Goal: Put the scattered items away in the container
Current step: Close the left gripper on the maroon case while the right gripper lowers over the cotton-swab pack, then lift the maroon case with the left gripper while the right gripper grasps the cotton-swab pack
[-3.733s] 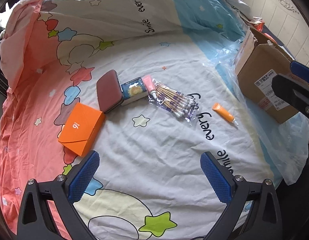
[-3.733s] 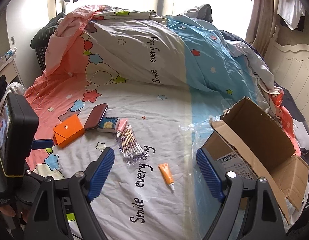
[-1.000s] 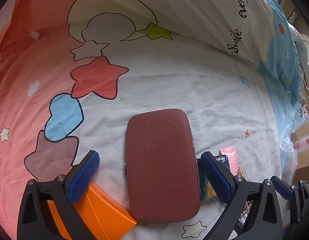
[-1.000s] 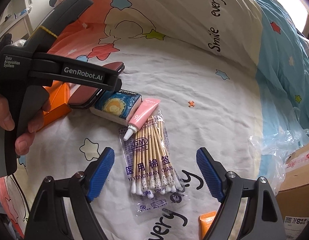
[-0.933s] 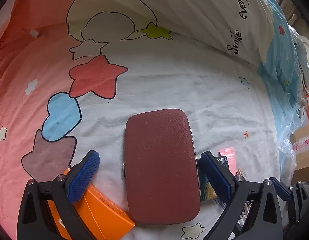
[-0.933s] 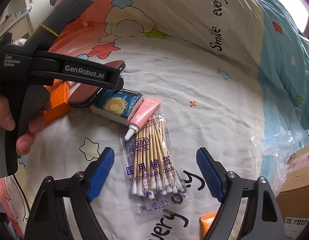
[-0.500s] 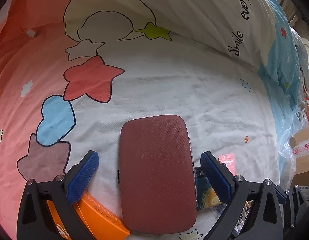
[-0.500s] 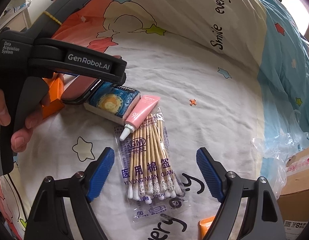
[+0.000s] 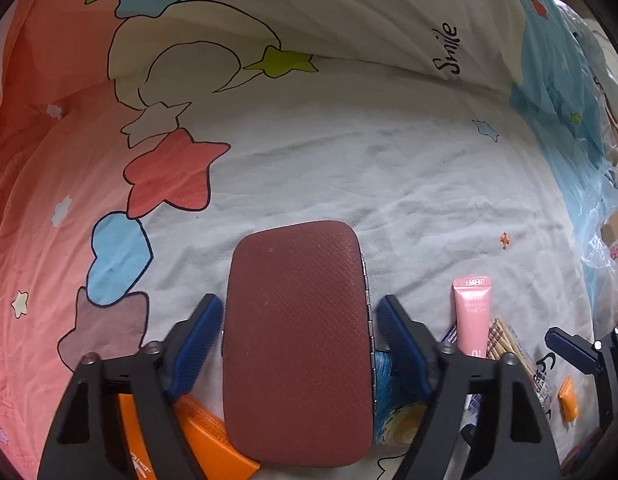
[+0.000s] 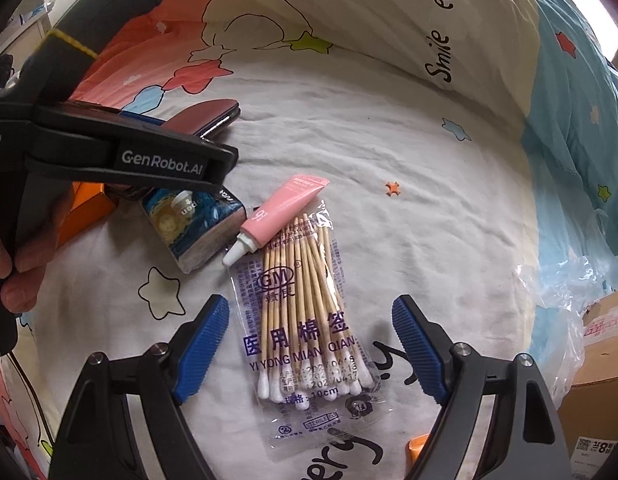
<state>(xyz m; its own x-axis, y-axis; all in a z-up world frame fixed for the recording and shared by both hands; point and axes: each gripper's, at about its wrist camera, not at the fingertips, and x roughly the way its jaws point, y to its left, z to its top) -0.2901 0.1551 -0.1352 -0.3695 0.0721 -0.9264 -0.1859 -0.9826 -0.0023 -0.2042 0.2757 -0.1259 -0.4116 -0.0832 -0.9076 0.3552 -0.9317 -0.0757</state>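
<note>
A maroon case point(image 9: 297, 336) lies on the bedsheet between the fingers of my left gripper point(image 9: 299, 340), which has closed in until both blue pads touch its long sides. It rests partly on an orange box point(image 9: 213, 444) and a blue starry-print pack point(image 9: 393, 412). In the right wrist view my right gripper point(image 10: 311, 344) is open and empty, straddling a bag of cotton swabs point(image 10: 309, 320). A pink tube point(image 10: 281, 212) lies on the bag's top edge, next to the blue pack point(image 10: 193, 224). The maroon case point(image 10: 213, 116) shows behind the left gripper's body.
The cardboard box point(image 10: 597, 380) sits at the right edge on clear plastic film point(image 10: 557, 304). A small orange tube point(image 10: 419, 454) lies near the right gripper's right finger. A bunched duvet point(image 9: 349, 20) rises at the back. The person's hand point(image 10: 13, 248) holds the left gripper.
My left gripper's fingers have closed from wide open onto the maroon case's sides. My right gripper has edged forward over the swab bag, still open.
</note>
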